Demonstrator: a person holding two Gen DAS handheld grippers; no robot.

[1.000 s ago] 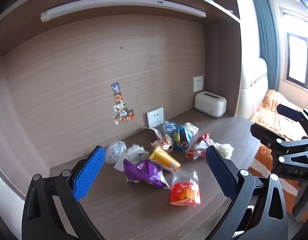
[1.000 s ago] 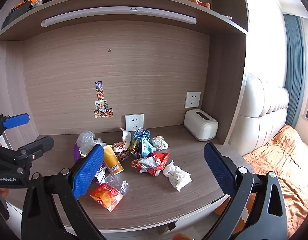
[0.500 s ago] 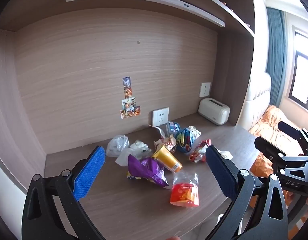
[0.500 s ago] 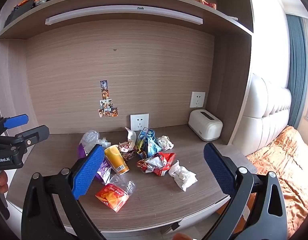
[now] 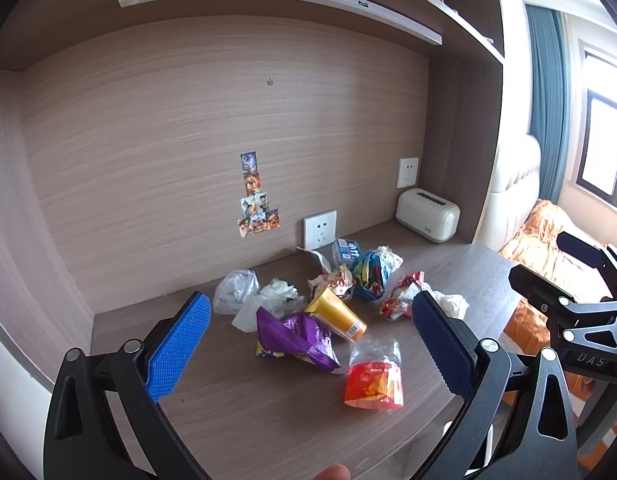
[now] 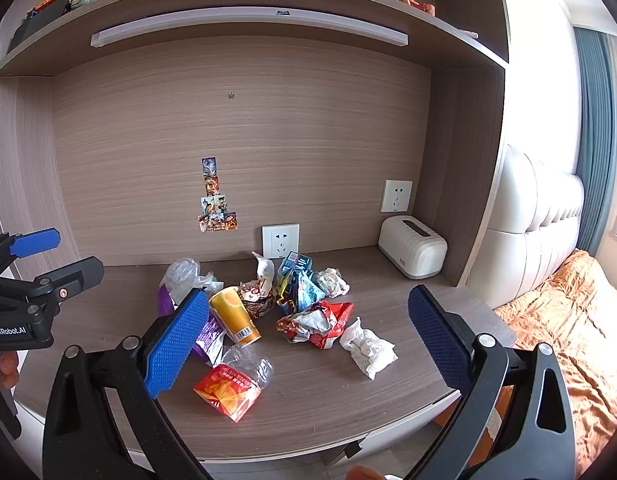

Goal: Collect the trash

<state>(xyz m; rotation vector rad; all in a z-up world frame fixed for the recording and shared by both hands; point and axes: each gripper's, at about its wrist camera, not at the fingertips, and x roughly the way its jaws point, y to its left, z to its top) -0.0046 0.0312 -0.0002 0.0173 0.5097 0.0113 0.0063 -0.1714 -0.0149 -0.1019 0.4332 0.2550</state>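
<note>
Both the left hand-held gripper (image 5: 308,336) and right hand-held gripper (image 6: 304,334) hang spread wide, empty, short of the trash pile (image 6: 268,312) near the wall socket (image 6: 280,241), probably picking a first target.

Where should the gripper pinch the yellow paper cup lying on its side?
Pinch the yellow paper cup across its round middle, coming from above. It lies tipped over on the wooden desk, open mouth toward the wall, crumpled wrappers crowding that end, so its sides look easiest to reach.

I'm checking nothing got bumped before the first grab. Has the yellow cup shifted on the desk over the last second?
No. The yellow cup lies in the same spot, tipped over below the wall socket, beside the purple bag; only the cameras moved.
</note>
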